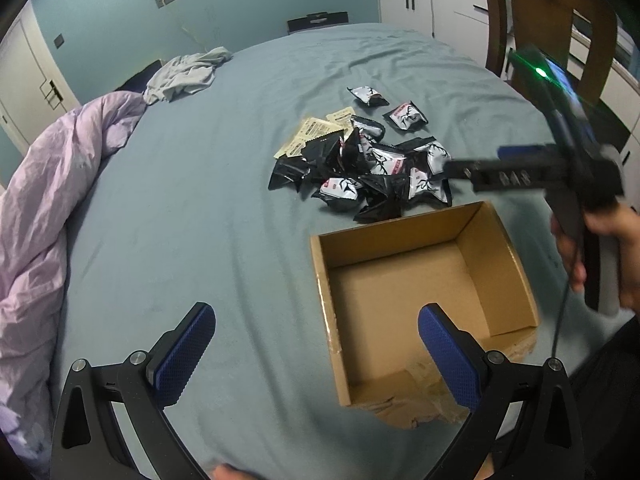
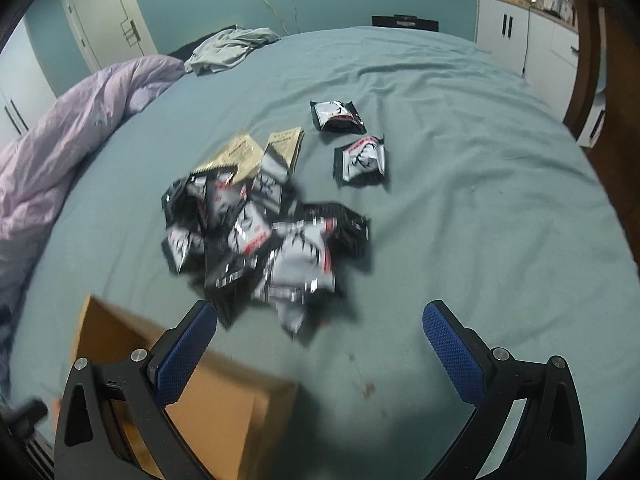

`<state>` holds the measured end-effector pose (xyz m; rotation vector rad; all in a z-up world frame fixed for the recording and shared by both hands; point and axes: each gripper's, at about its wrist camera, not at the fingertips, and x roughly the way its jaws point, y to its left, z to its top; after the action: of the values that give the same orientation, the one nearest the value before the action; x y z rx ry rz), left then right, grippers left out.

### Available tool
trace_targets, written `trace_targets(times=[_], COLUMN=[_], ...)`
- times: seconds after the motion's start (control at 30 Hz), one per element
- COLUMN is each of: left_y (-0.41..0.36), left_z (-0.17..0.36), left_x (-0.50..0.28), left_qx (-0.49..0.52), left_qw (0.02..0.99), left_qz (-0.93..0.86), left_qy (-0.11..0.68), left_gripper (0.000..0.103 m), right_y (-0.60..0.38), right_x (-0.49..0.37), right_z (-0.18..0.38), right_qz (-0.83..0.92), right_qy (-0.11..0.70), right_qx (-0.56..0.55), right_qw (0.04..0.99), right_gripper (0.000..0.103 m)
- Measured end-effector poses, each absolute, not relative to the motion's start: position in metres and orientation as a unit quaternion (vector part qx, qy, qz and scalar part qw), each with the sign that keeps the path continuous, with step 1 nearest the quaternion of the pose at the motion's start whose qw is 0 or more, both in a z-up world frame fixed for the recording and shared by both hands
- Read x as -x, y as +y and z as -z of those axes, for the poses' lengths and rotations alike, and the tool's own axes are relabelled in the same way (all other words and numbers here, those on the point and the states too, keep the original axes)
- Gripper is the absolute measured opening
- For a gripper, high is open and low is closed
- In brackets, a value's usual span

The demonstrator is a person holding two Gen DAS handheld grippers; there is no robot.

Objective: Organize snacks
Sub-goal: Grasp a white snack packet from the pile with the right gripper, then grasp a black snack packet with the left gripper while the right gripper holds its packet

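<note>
The snack packets (image 2: 260, 236) lie heaped on the bed (image 2: 460, 220) just beyond the empty cardboard box (image 1: 404, 300), so the right gripper (image 2: 320, 344) reaches toward them, fingers apart like the left gripper (image 1: 316, 348).

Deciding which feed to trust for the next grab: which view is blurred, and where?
Left wrist view: snack pile and cardboard box are sharp, only the right gripper is smeared. Right wrist view: motion blur over the pile and box; both views dim, fisheye-bent at the edges.
</note>
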<state>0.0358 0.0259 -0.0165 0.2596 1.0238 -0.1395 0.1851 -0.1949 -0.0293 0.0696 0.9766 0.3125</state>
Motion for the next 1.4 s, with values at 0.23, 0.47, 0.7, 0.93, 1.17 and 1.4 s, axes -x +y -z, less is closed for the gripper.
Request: trace_targets(times=[0.23,0.47,0.7,0.93,1.17,1.4], left_y=[0.025,0.029,0.031,0.033,0.038,0.04], left_z=[0.021,0.027,0.024,0.017,0.02,0.052], left_x=[-0.043,-0.05,-0.046,-0.066,-0.134,-0.194], left_qx=[-0.121,-0.099,-0.1,-0.098,-0.071,-0.046], left_qw=[0.857,0.849,0.853,0.854,0.857,0.843], left_qz=[0.074,0.078,0.074,0.077,0.073,0.062], left_qy=[0.496,0.513,0.507,0.505,0.505,0.533], left_gripper=[0.103,0.103,0.103,0.103,0.103,0.103], right_y=[-0.186,-0.179,-0.18,-0.183,-0.211,-0.232], right_x=[-0.226,-0.25,-0.249,-0.228,-0.192,-0.152], right_z=[0.05,0.066,0.061,0.033,-0.005,-0.022], right_qz=[-0.16,-0.157,-0.163,-0.172,-0.19,-0.197], right_qy=[0.482,0.51,0.504,0.482,0.46,0.456], right_qx=[-0.029,-0.032,-0.033,-0.049,-0.087,-0.096], right_qw=[0.861,0.845,0.848,0.858,0.863,0.863], right_gripper=[0.102,0.063,0.039,0.031,0.03,0.03])
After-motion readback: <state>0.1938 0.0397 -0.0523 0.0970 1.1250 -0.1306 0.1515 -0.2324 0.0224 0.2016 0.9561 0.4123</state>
